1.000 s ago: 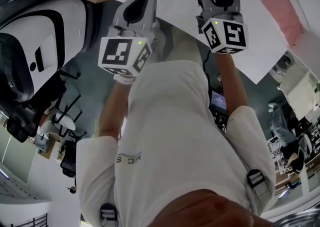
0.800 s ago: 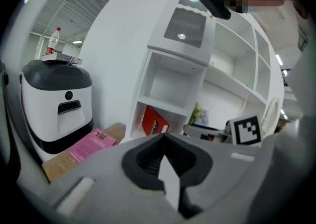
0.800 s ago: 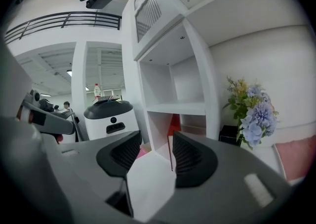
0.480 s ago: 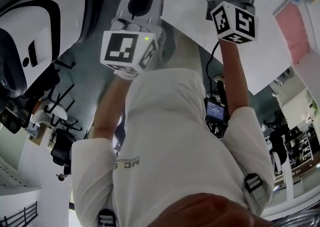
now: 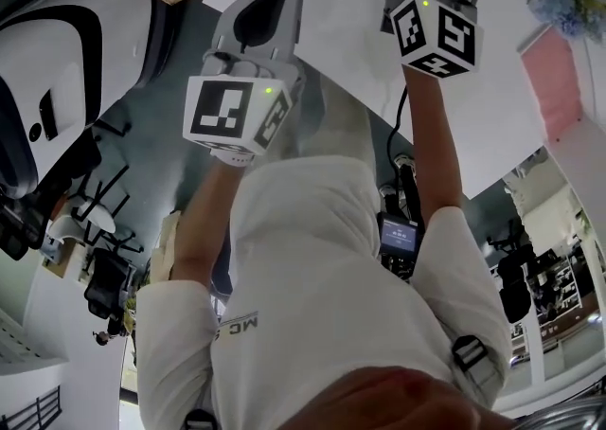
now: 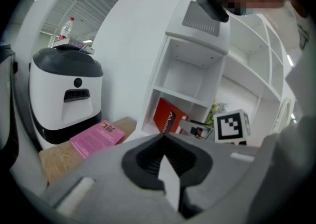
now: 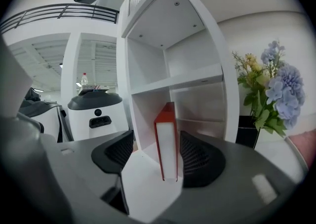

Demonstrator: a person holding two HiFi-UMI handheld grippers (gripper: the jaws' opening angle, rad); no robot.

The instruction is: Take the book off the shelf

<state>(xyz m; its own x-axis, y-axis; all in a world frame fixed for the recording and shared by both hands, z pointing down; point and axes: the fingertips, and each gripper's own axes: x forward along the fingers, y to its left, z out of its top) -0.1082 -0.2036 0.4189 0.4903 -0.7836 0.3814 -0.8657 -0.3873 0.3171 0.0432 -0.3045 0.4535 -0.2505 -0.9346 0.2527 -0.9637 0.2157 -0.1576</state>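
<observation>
The red book (image 7: 167, 144) stands upright on a lower board of the white shelf (image 7: 197, 77), at the centre of the right gripper view. It lines up in the gap of the right tongs (image 7: 157, 131), whose jaws have just been opening and now stand wide apart, neither pad pressing on it. Whether they already reach around it cannot be told. Blue flowers (image 7: 276, 87) fill the right of that frame. The left tongs (image 6: 163, 138) are closed, tips together, holding nothing. In the left gripper view the book leans at centre, above them. At lower left a pink book (image 6: 96, 136) lies on a cardboard box (image 6: 59, 159), in front of a white machine (image 6: 66, 94).
</observation>
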